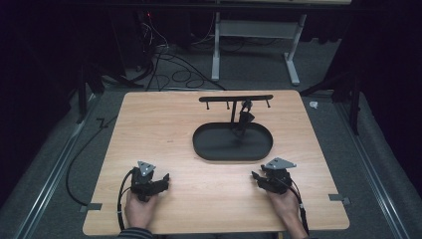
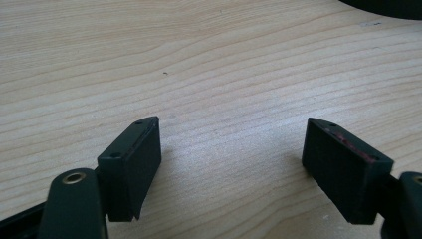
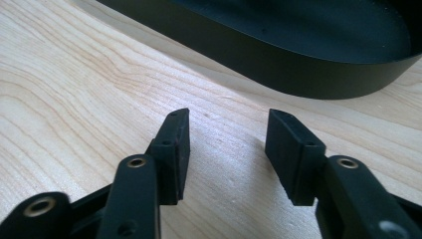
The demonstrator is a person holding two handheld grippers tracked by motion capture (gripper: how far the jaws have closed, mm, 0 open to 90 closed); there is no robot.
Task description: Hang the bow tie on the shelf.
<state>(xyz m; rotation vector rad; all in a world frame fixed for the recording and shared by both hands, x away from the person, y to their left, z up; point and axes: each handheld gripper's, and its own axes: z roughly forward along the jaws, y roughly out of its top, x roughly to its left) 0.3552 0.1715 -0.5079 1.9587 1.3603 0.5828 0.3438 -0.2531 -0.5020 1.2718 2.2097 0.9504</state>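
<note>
A black oval tray [image 1: 219, 152] lies on the wooden table [image 1: 164, 124], its near wall [image 3: 278, 74] just ahead of my right gripper. From the tray rises a thin black stand whose crossbar [image 1: 236, 98] has short pegs, and a small dark object [image 1: 245, 117] hangs from one peg. My left gripper [image 1: 161, 182] rests low on the table at the front left, held by a hand; its jaws stand wide apart [image 2: 231, 149] over bare wood. At the front right, my right gripper [image 1: 258, 179] rests in the other hand, open [image 3: 226, 132] with nothing between its pads.
Cables [image 1: 169, 69] trail over the grey floor behind the table, near a white table frame [image 1: 254, 47]. Each gripper's black cable [image 1: 119, 204] runs back along the forearm. Bare wood lies between the two grippers and left of the tray.
</note>
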